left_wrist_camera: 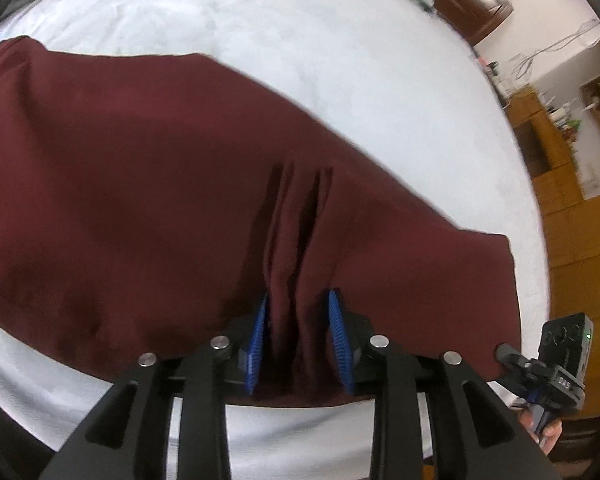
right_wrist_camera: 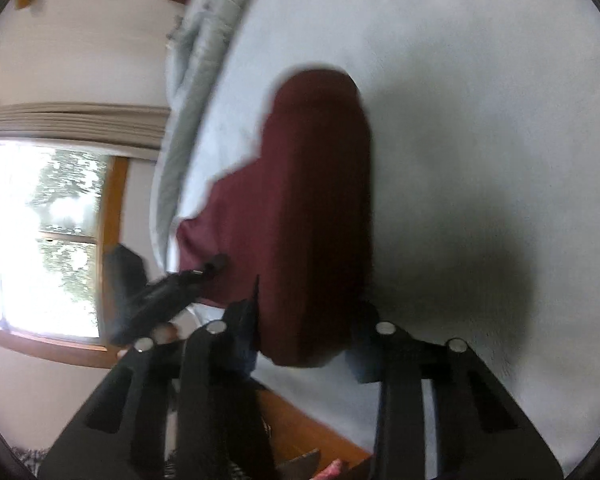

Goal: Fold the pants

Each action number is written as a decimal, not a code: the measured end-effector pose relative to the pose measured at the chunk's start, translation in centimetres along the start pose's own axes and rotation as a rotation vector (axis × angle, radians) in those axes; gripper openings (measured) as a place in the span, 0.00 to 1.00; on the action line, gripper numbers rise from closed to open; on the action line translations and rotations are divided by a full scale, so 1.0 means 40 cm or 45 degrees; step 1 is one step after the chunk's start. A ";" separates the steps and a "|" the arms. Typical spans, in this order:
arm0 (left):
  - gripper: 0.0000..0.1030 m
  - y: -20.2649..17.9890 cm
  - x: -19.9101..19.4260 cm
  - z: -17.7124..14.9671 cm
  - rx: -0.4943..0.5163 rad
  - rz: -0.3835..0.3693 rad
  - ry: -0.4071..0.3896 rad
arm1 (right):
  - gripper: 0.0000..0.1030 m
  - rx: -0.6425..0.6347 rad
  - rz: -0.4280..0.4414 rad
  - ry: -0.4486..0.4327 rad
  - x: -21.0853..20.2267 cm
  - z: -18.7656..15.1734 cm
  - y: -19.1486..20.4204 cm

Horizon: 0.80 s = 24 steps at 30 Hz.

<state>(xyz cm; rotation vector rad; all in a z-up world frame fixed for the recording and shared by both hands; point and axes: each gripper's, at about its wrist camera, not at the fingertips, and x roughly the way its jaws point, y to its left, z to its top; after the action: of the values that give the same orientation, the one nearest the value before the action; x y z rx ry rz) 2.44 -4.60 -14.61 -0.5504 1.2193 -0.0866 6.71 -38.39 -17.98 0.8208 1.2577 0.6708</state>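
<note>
Maroon pants [left_wrist_camera: 160,200] lie spread across the white bed sheet [left_wrist_camera: 340,40]. Near their front edge my left gripper [left_wrist_camera: 298,296] has its blue pads [left_wrist_camera: 260,332] close together, and a bunch of pleated fabric fills the gap and touches both. In the right wrist view the pants [right_wrist_camera: 320,200] run away from me as a long folded strip. My right gripper [right_wrist_camera: 308,300] has its dark fingers on both sides of the strip's near end, by the bed's edge, with cloth filling the gap. That view is blurred. The right gripper's camera block [left_wrist_camera: 566,336] shows beside the pants' corner.
A grey duvet [right_wrist_camera: 196,80] is bunched along the far side of the bed. The wooden bed frame [right_wrist_camera: 300,420] runs under the right gripper. A bright window [right_wrist_camera: 40,240] and wooden furniture [left_wrist_camera: 560,160] stand beyond the bed. A hand [left_wrist_camera: 548,432] holds the right tool.
</note>
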 end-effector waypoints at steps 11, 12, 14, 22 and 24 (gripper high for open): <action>0.43 -0.011 0.017 -0.013 0.104 0.101 -0.039 | 0.42 0.126 -0.198 0.110 0.042 -0.044 -0.069; 0.43 -0.010 -0.002 -0.010 0.098 0.117 -0.065 | 0.45 0.088 -0.231 0.102 0.036 -0.044 -0.054; 0.43 -0.004 -0.054 -0.004 0.084 0.119 -0.146 | 0.46 -0.012 -0.348 0.075 0.012 -0.038 -0.006; 0.49 -0.122 -0.043 0.038 0.154 -0.107 -0.085 | 0.44 -0.302 -0.507 0.012 0.033 0.049 0.161; 0.49 -0.148 0.020 0.036 0.195 -0.069 -0.018 | 0.43 -0.326 -0.554 0.042 0.078 0.075 0.165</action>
<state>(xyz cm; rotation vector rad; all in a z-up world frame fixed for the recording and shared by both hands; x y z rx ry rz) 5.37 -9.48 -12.33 -0.4496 1.1730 -0.2201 10.30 -32.67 -13.88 0.3098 1.2944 0.4783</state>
